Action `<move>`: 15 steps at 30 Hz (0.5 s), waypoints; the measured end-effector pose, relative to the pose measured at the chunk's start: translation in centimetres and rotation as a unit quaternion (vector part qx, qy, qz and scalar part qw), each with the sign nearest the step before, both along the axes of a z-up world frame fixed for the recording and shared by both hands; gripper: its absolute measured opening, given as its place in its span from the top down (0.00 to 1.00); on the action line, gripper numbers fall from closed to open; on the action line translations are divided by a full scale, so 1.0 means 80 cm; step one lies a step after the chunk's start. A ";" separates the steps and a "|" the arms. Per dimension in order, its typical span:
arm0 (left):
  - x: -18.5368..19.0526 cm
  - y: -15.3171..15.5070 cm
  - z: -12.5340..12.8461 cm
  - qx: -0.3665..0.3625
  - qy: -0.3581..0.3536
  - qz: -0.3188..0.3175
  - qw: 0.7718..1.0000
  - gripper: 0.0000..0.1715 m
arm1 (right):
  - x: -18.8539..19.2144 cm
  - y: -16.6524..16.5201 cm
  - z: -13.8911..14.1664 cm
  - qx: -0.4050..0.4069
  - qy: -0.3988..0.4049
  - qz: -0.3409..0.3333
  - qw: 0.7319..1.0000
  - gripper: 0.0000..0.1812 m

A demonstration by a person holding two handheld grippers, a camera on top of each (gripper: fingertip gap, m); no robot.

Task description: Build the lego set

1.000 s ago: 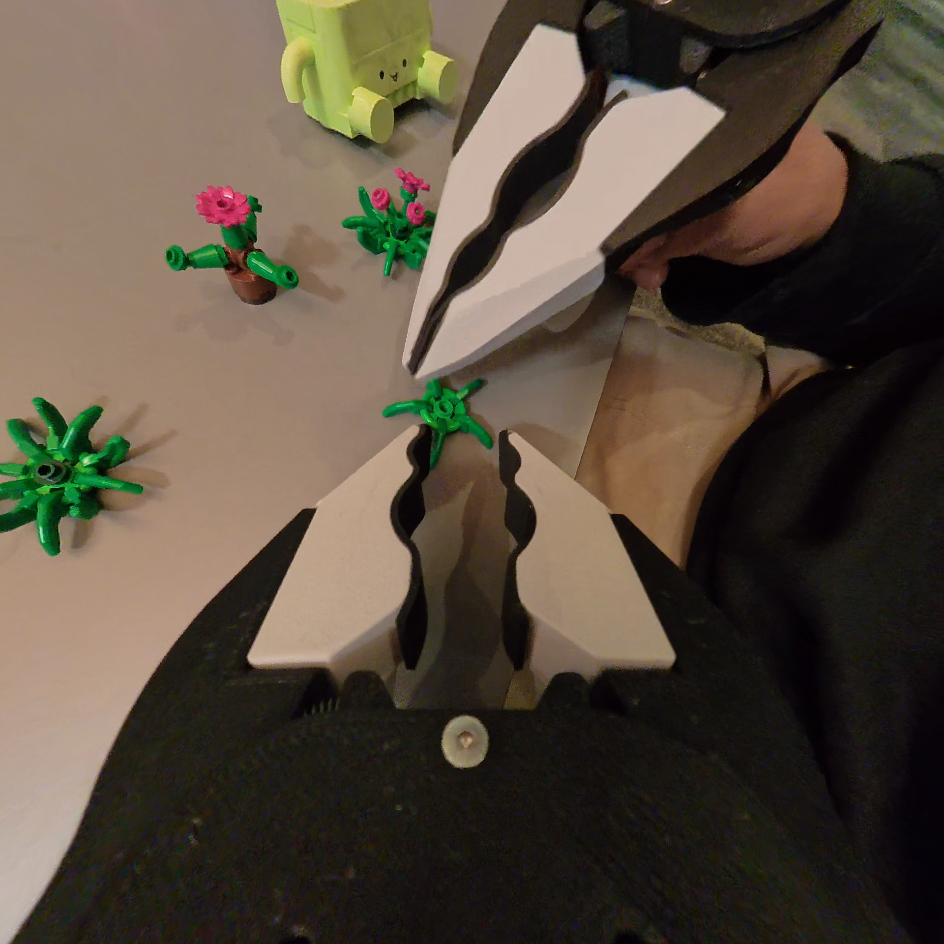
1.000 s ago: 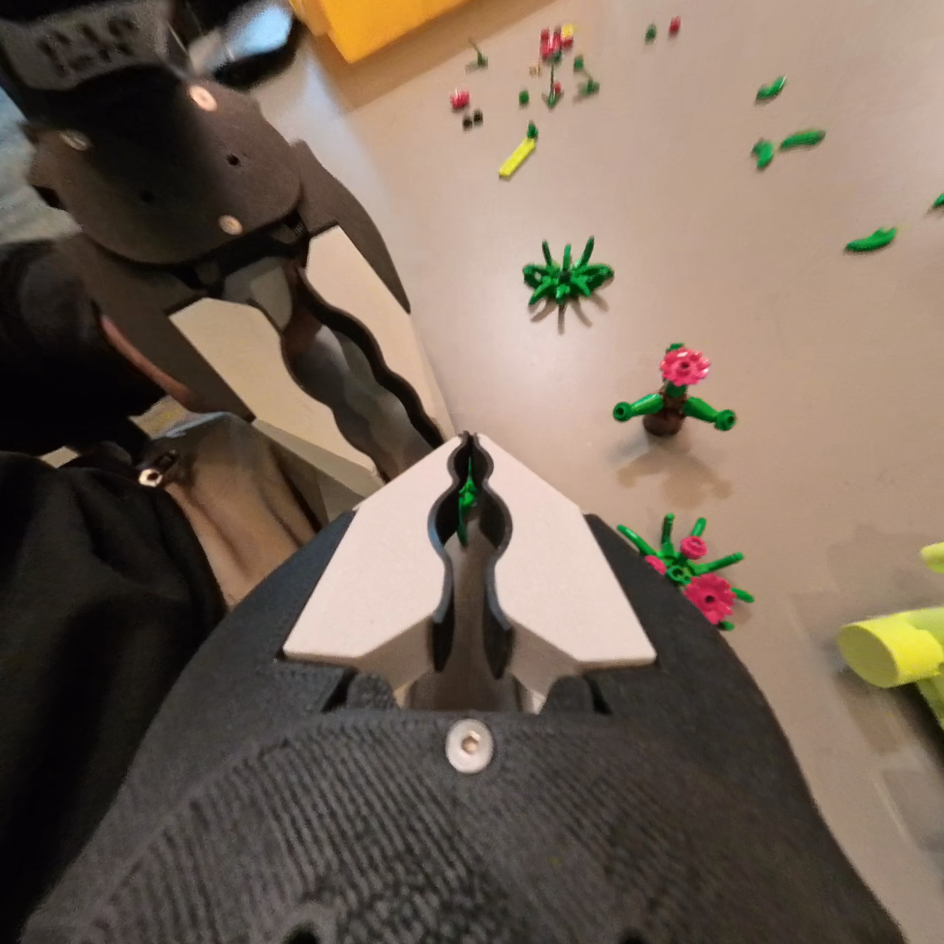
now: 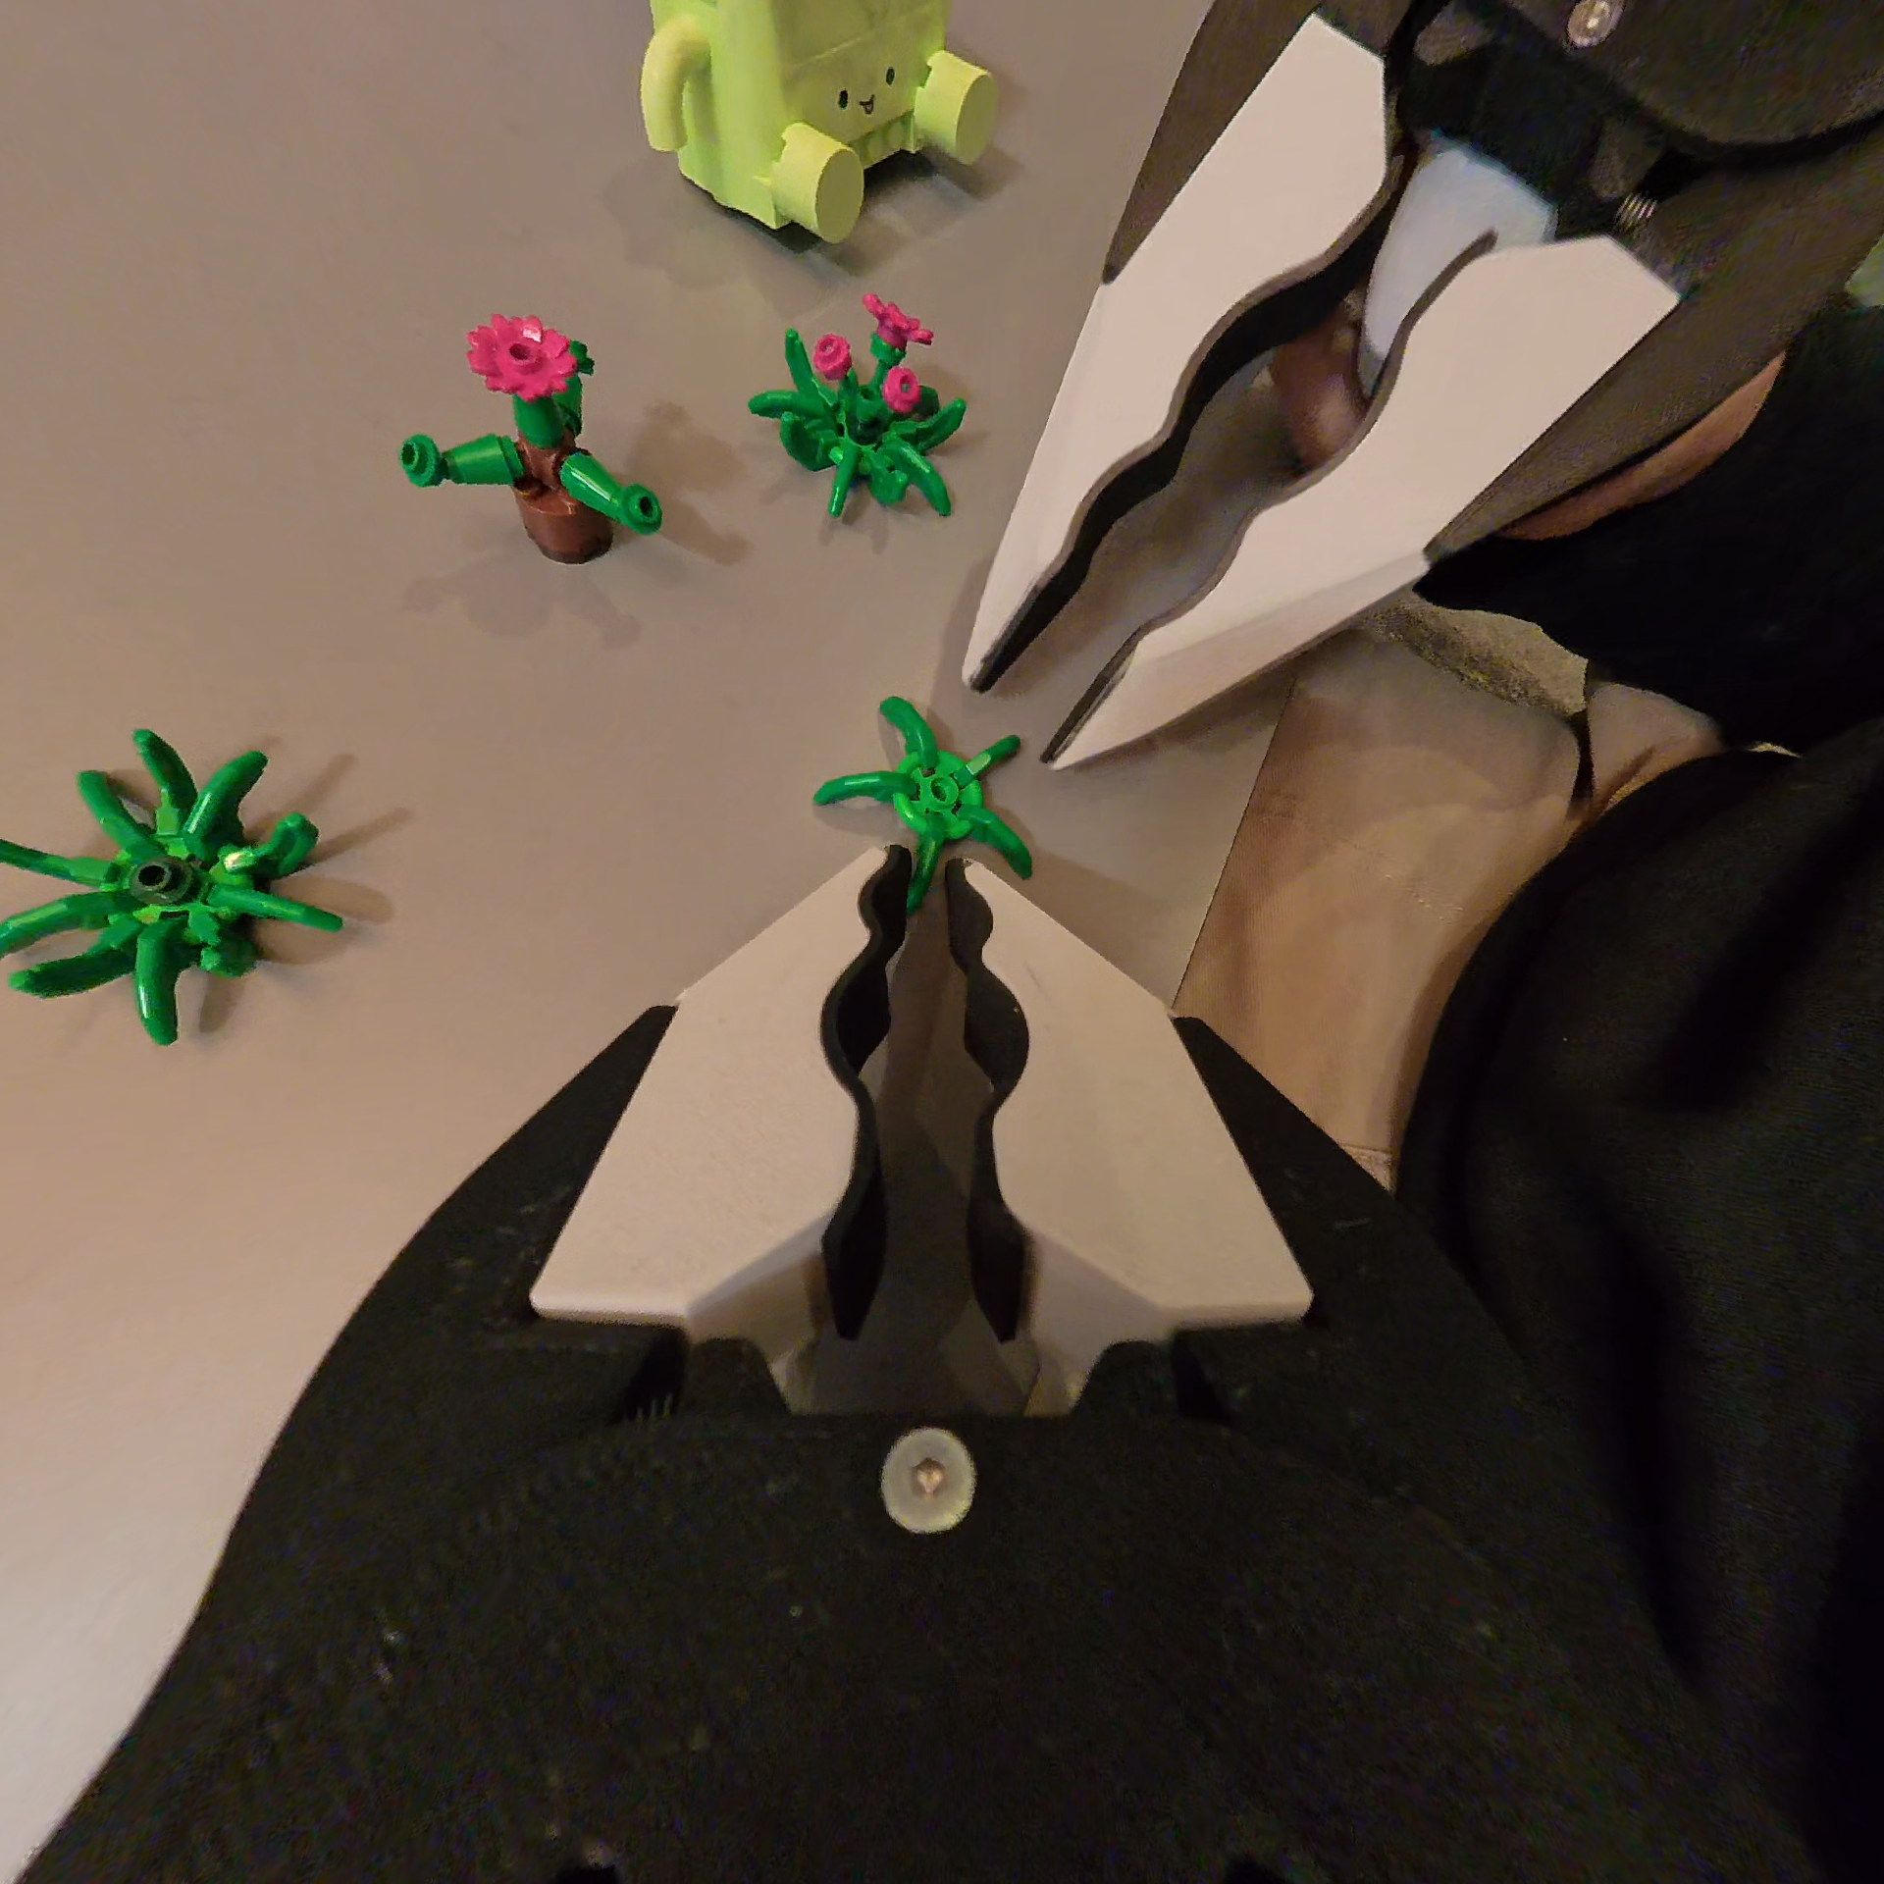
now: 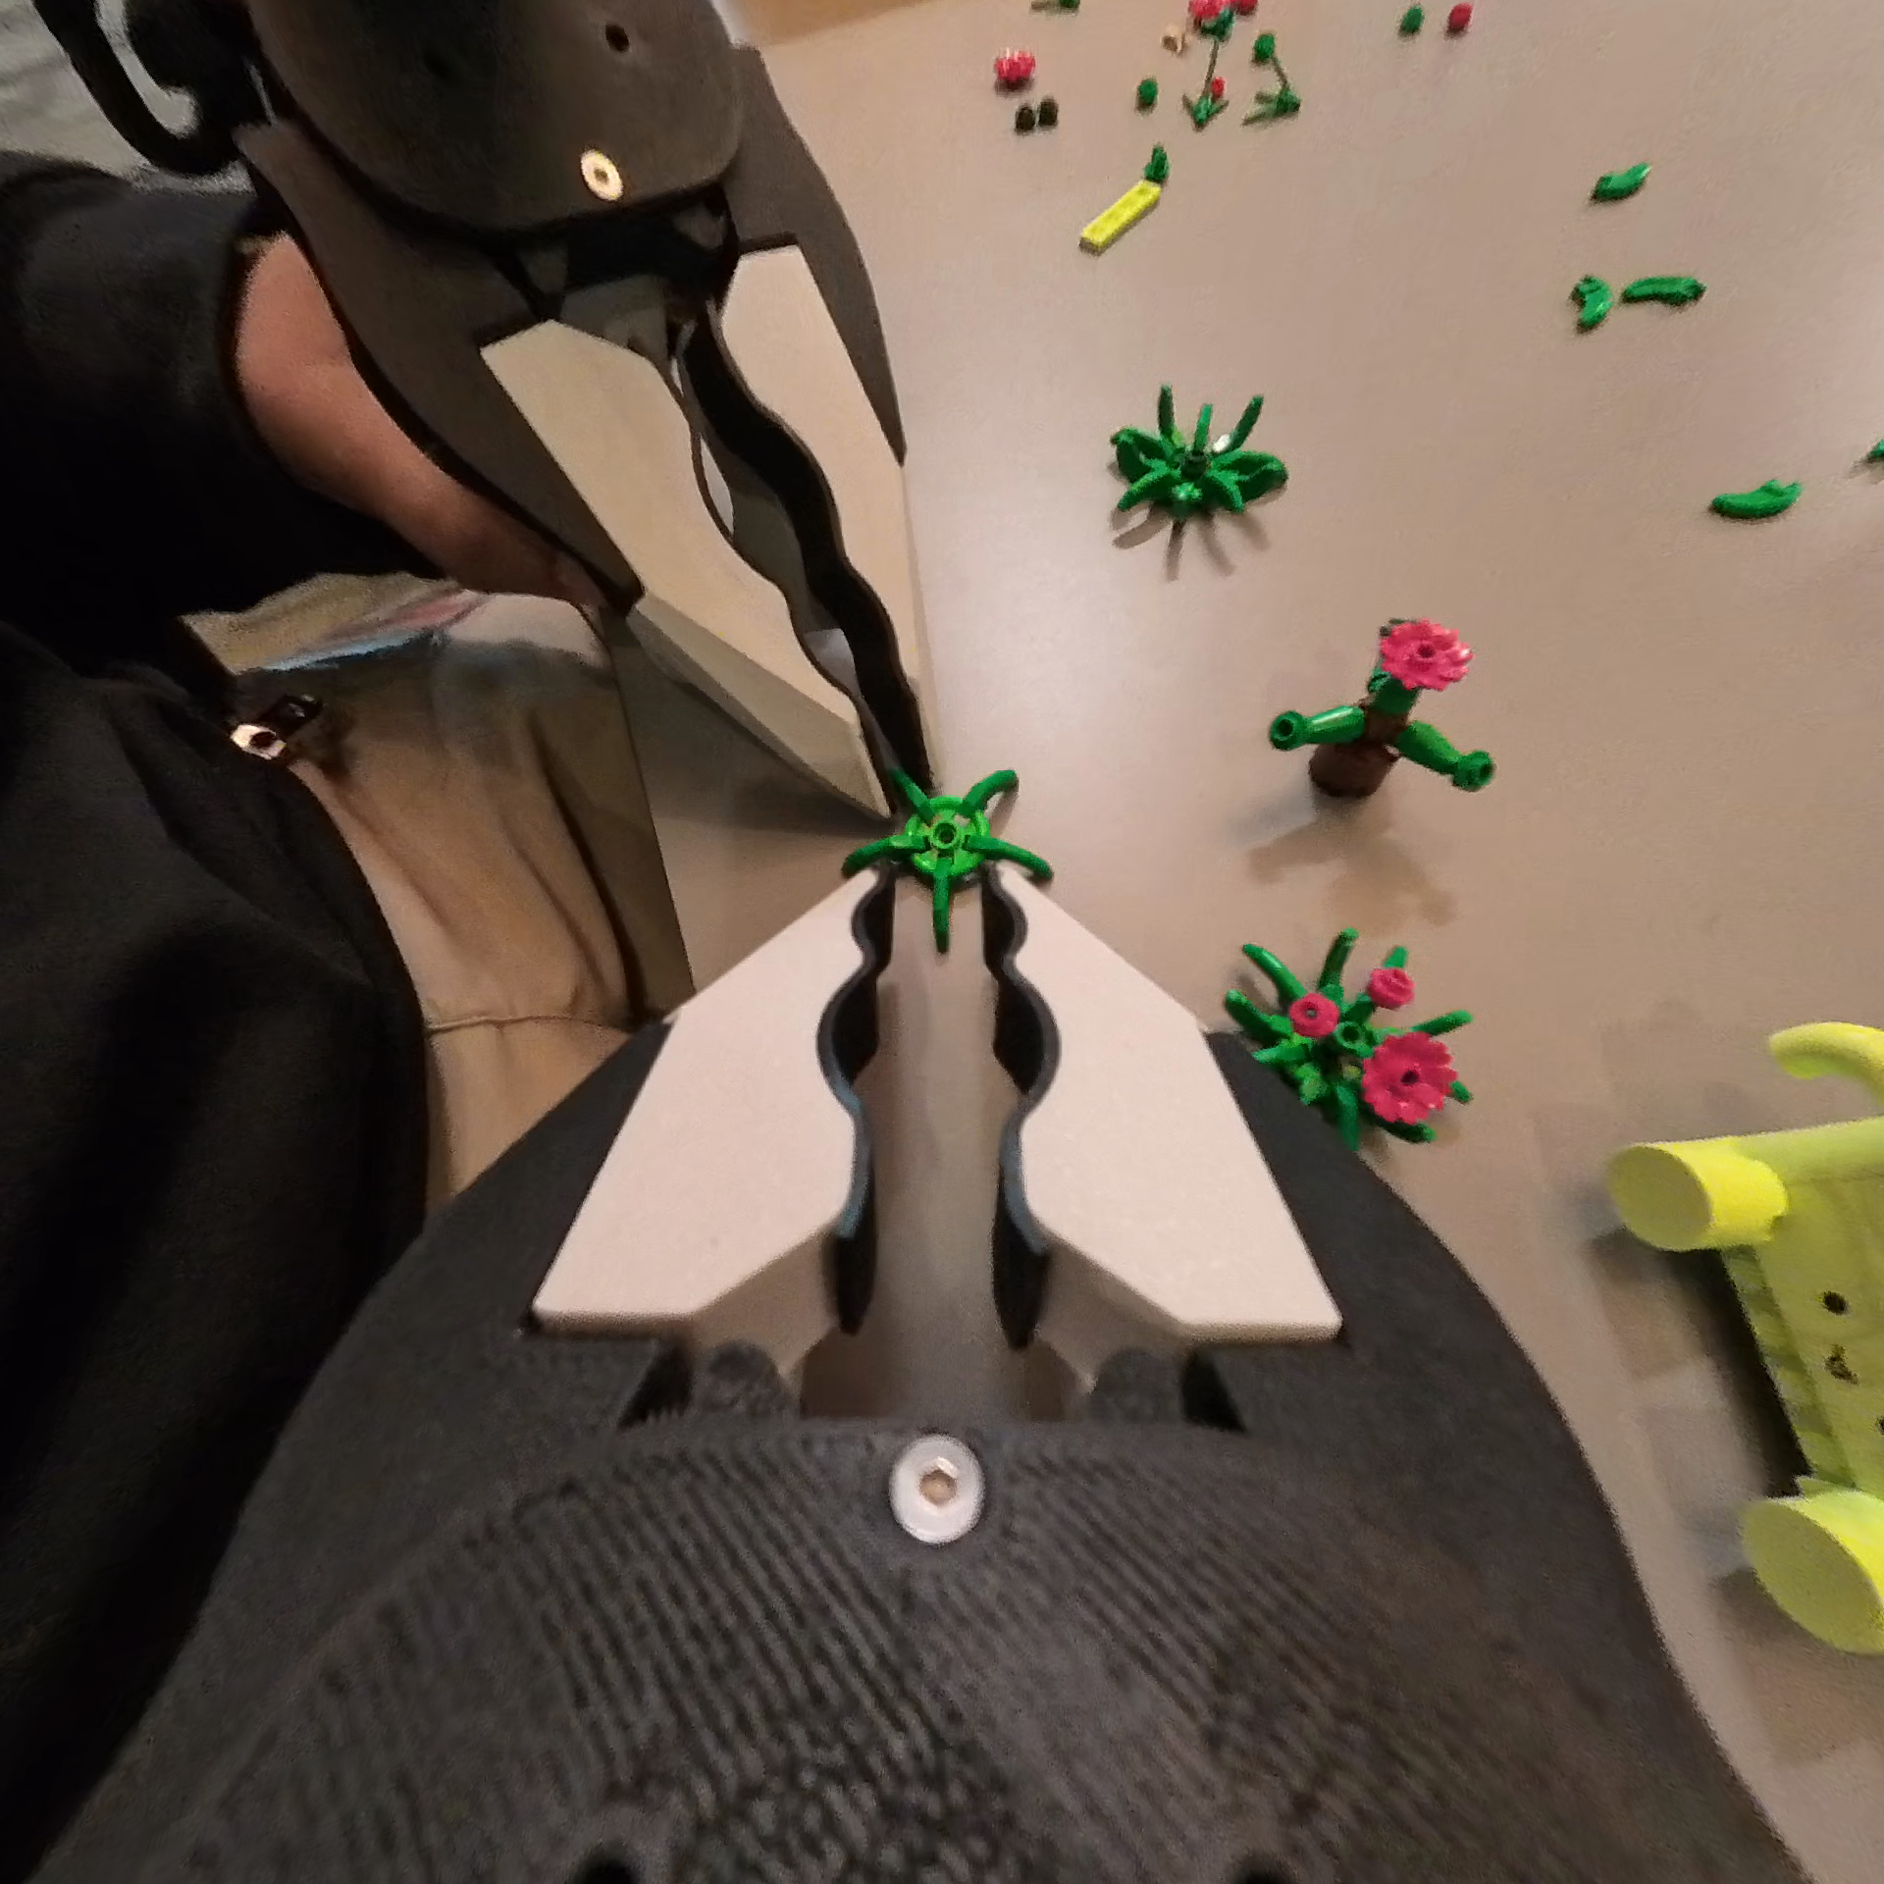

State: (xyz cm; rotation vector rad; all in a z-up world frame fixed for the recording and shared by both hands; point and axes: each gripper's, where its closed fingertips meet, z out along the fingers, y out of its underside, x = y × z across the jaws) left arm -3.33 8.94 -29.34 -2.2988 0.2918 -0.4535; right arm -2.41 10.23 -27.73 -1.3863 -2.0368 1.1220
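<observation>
Left tool (image 3: pixel 926 867) pinches one leaf of the small green sprig (image 3: pixel 933 793); right tool (image 4: pixel 938 885) is spread open beside it. Sprig sits at the table (image 3: pixel 306 632) edge.

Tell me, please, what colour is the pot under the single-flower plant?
Brown pot, clearest in the left wrist view.

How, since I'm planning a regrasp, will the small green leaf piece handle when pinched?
Probably very light: the small leaf piece is held by one thin leaf in the left gripper. Its slim curved leaves may flex or slip, letting it pivot.
</observation>
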 end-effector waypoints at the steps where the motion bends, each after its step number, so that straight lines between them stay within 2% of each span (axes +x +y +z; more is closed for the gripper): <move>1: 0.000 0.000 0.000 -0.001 0.000 0.000 1.000 0.97 | 0.000 0.000 -0.004 0.011 -0.006 -0.001 1.000 0.91; 5: 0.001 0.000 -0.002 -0.004 0.000 -0.003 1.000 0.98 | -0.002 -0.002 -0.018 0.051 -0.028 0.000 0.998 0.92; 8: 0.002 0.000 -0.002 -0.004 0.000 -0.002 1.000 0.98 | -0.004 -0.001 -0.020 0.064 -0.026 -0.007 0.998 0.99; 15: 0.002 0.000 -0.002 -0.006 -0.004 -0.004 1.000 0.98 | -0.004 -0.001 -0.019 0.044 -0.035 -0.008 0.998 0.99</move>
